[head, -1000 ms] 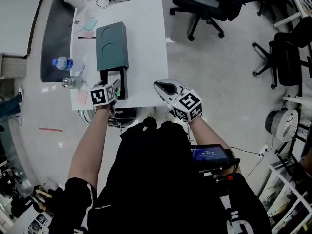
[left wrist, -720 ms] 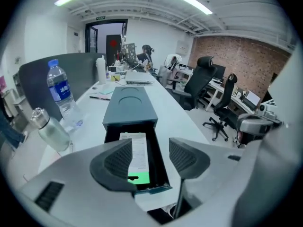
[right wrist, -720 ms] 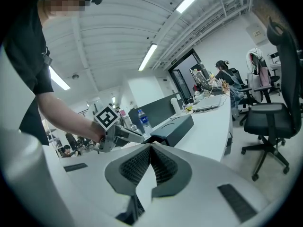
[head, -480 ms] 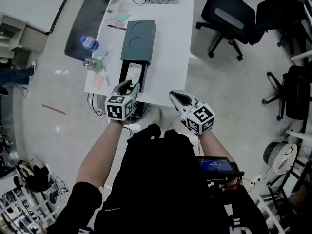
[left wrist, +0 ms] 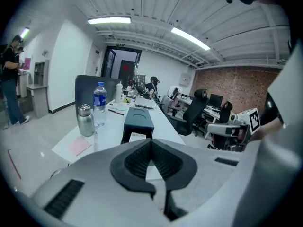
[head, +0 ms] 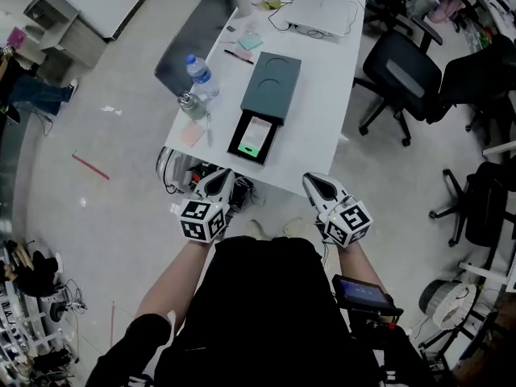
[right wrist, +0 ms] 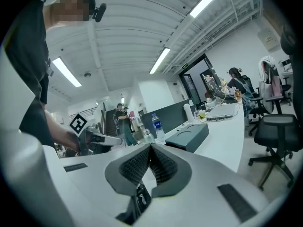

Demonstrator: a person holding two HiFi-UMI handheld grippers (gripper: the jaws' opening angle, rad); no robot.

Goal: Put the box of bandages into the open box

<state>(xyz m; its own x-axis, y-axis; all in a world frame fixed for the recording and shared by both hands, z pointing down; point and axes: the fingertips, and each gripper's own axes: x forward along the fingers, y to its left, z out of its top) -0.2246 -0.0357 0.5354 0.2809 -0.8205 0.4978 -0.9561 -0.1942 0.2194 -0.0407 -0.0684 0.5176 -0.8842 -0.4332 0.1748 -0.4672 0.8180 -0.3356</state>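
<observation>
The bandage box (head: 256, 135), white with a green patch, lies inside the open black box (head: 242, 153) near the white table's front edge. The teal lid (head: 272, 87) stands just behind it and fills the middle of the left gripper view (left wrist: 138, 117). My left gripper (head: 219, 182) hovers off the table's front edge, short of the open box, shut with nothing between its pads (left wrist: 151, 148). My right gripper (head: 314, 184) hangs level with it to the right, also shut and empty (right wrist: 150, 151).
On the table (head: 318, 127) stand a water bottle (head: 198, 72), a steel flask (head: 191, 103), a pink note (head: 192, 135) and a laptop (head: 322, 6). Black office chairs (head: 399, 71) crowd the right side. Cables and gear (head: 189, 180) lie under the table's front edge.
The left gripper has let go of the bandage box inside the open box, drawn back off the table edge and shut. The head view has pulled back from the table.
</observation>
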